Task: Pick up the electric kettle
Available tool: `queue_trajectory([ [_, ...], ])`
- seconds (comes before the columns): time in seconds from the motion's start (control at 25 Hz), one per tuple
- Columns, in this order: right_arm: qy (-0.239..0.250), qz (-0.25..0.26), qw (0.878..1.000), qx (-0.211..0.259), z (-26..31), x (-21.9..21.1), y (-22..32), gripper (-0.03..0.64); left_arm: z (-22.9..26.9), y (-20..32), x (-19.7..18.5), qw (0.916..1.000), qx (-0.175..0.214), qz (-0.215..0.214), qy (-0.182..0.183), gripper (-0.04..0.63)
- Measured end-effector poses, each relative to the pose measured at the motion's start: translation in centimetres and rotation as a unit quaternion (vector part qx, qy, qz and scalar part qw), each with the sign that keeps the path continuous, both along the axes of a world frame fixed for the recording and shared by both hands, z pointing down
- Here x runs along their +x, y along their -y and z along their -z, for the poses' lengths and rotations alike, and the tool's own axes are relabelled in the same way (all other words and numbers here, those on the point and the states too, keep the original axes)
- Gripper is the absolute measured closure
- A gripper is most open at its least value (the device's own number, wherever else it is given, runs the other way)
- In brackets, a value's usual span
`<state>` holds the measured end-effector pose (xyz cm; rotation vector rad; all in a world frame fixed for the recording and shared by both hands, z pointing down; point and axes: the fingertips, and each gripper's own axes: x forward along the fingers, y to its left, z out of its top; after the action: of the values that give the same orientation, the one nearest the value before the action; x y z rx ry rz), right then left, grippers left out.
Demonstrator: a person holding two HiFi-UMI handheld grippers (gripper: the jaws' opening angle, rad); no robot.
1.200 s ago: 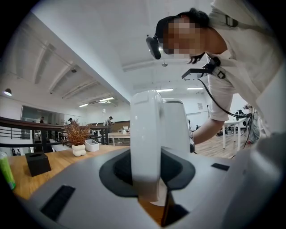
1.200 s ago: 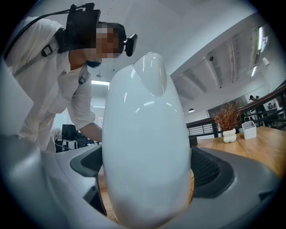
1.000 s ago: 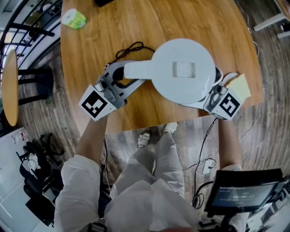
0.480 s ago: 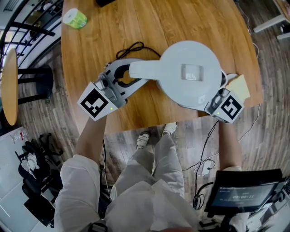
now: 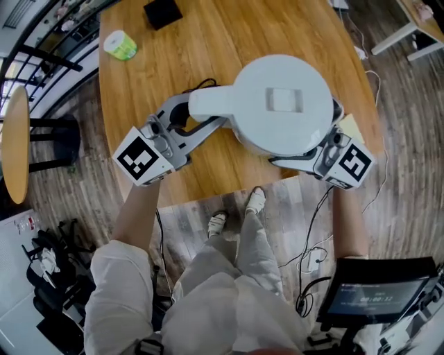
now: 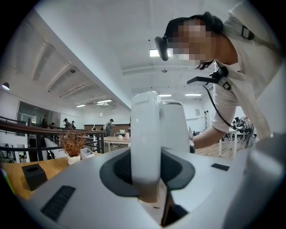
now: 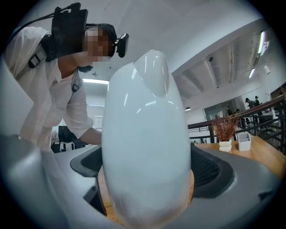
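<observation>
Nearest the camera, at the lower left of the head view, the left tool is seen clamped narrowly on the handle of the electric kettle. At the lower right, the right tool is spread wide around the rounded body, with both pads pressed against it. Compared with a second ago, the electric kettle is shown larger and higher in the frame, and the black cord that lay exposed beside the handle is now mostly covered by it. From this it is judged that the electric kettle has been raised off the desk by both tools together, so the pick-up is taken to be largely done, with only a steady hold left to be kept. The electric kettle is held upright at frame centre, over the desk's lower edge. It is white and glossy, with a domed lid, a square lid button and a thick looped handle. Further off, at the upper left, a green roll and a black box are left on the desk.
</observation>
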<state>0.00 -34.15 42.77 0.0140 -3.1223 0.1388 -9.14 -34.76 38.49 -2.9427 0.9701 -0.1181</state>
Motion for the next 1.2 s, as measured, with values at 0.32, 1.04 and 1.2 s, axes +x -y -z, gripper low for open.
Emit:
queue_trajectory([
  [0.32,0.0,-0.019,1.0,0.012,5.0,1.2,-1.5,0.038,5.2,-1.2,1.2,0.9997,0.02,-0.014,-0.01,0.488],
  [1.04,0.021,-0.064,0.998,0.022,14.4,4.4,-9.5,0.038,14.9,-8.6,4.6,0.9981,0.029,-0.054,0.006,0.488],
  [1.2,0.024,-0.071,0.997,0.02,16.1,5.2,-11.0,0.038,16.5,-10.1,5.5,0.9977,0.027,-0.062,0.01,0.488],
])
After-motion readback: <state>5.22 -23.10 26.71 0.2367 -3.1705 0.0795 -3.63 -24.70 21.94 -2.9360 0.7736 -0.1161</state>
